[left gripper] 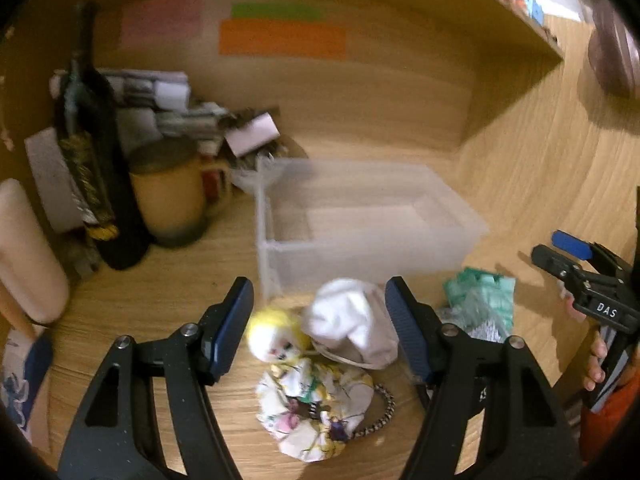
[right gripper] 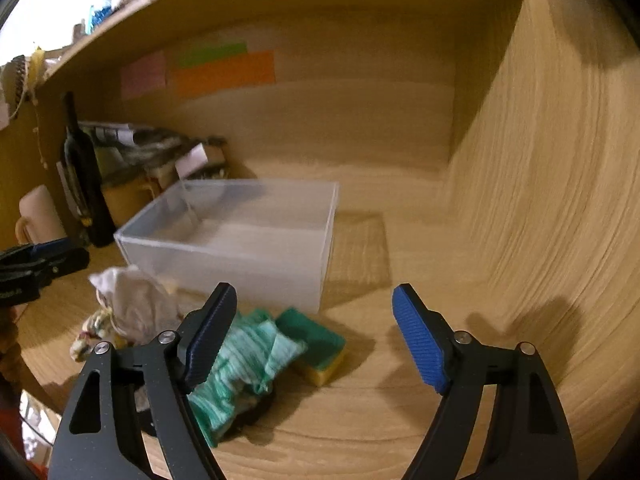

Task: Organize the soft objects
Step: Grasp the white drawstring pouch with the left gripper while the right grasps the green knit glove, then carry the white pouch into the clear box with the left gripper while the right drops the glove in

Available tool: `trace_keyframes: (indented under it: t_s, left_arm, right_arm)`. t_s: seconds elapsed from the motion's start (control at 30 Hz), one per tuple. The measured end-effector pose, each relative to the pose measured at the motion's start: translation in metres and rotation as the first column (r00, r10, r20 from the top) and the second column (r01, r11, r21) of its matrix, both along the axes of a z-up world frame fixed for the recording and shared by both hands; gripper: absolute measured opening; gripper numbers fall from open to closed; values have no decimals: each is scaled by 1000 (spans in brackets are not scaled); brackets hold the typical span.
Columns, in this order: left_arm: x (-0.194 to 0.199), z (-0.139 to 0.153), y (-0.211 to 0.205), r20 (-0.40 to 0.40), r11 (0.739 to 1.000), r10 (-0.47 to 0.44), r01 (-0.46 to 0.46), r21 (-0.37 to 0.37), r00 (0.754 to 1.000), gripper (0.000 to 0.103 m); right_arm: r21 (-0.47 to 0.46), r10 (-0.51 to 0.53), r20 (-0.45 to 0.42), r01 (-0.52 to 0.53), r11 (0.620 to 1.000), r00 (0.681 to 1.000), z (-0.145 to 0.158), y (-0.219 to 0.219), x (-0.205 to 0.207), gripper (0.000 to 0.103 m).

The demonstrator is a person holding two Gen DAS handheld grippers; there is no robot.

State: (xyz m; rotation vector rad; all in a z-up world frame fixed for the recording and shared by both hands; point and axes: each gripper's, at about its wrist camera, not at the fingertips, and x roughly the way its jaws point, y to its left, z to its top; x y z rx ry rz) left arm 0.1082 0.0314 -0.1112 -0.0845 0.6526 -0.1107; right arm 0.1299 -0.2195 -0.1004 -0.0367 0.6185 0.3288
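A clear plastic bin [left gripper: 472,226] [right gripper: 328,224] stands empty on the wooden desk. In front of it lie a white cloth [left gripper: 352,326] [right gripper: 136,304], a small doll with yellow hair and a floral dress [left gripper: 308,392] [right gripper: 90,330], a green-and-white cloth [left gripper: 484,296] [right gripper: 244,364] and a green-and-yellow sponge [right gripper: 316,348]. My left gripper [left gripper: 320,330] is open above the doll and white cloth, touching neither. My right gripper [right gripper: 314,340] is open and empty above the sponge and green cloth; it also shows at the right edge of the left wrist view [left gripper: 560,254].
A dark bottle [left gripper: 92,152] [right gripper: 82,168], a tan mug [left gripper: 168,196], a pale cylinder [left gripper: 28,256] and stacked papers [left gripper: 160,100] crowd the back left. Coloured sticky notes [left gripper: 280,36] [right gripper: 224,70] hang on the back panel. A wooden side wall [right gripper: 552,200] stands at the right.
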Motion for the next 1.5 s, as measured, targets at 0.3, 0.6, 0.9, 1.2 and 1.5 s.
trace_keyframes:
  t_s: [0.3,0.6,0.9,1.2,1.5]
  left_arm:
    - [26,-41,-13,-117,999,-13,17,37,993,68]
    - [26,-46,-21,-109,995,-50,59,81,993,31]
    - [28,-45,-15,-106,997,-74,75,3,992,11]
    - [17,-17,-10,-25,998,-65,64,-14,998,11]
    - [9,18,-4,83,999,-47,47,-3,995,10]
  right_arm:
    - [35,80,-167,-75,997,983,-33,16,17,65]
    - [33,88,-181,-83,996,980,-35,20,23,42]
    - [8,120,-202,-120,993,972,-40,26,23,41]
    - [16,107,-132,-106,994,985,-25,25,19,9]
    - [34,93,-55,-91,995,994,1,22,9,11]
